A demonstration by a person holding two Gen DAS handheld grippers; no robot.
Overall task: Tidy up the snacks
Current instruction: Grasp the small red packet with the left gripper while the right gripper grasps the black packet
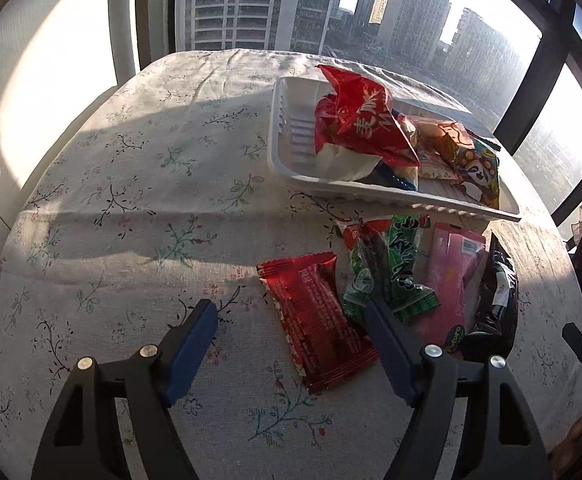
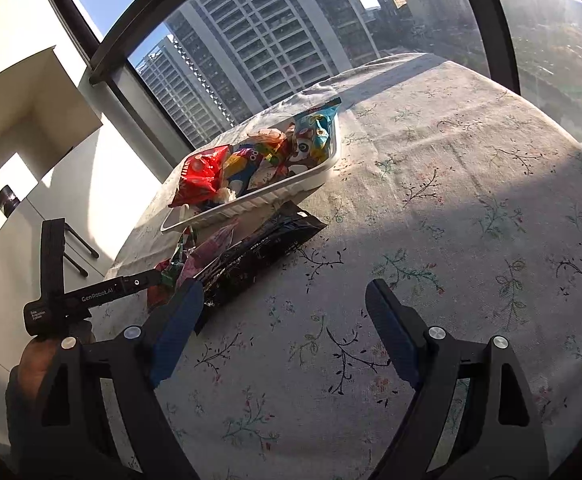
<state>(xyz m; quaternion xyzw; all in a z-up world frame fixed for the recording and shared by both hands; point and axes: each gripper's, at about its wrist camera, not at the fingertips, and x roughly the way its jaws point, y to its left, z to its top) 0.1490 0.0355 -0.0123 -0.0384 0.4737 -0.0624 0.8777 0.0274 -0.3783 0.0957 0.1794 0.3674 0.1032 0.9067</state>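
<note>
The worktop wears a pale cloth printed with thin floral sprigs, half in sun and half in shadow. It stands against a wall of dark-framed windows looking out on high-rise towers. In the right wrist view, pale cabinets with dark bar handles run along the left.

A white plastic tray sits toward the far side of the worktop and already holds several snacks: a crumpled red bag standing tallest, an orange packet beside it, and a packet with a cartoon panda at the right end.

On the cloth just in front of the tray lie 4 loose snacks side by side: a flat red wrapper, a green packet, a pink packet and a glossy black bag.

The left gripper has its jaws spread and pressing on nothing. The red wrapper lies between them, nearer the right jaw, whose tip overlaps the lower edge of the green packet.

The right gripper also has its jaws wide apart and empty, with only bare cloth between them. The black bag lies just beyond its left jaw, the tray farther off on that side.
</note>
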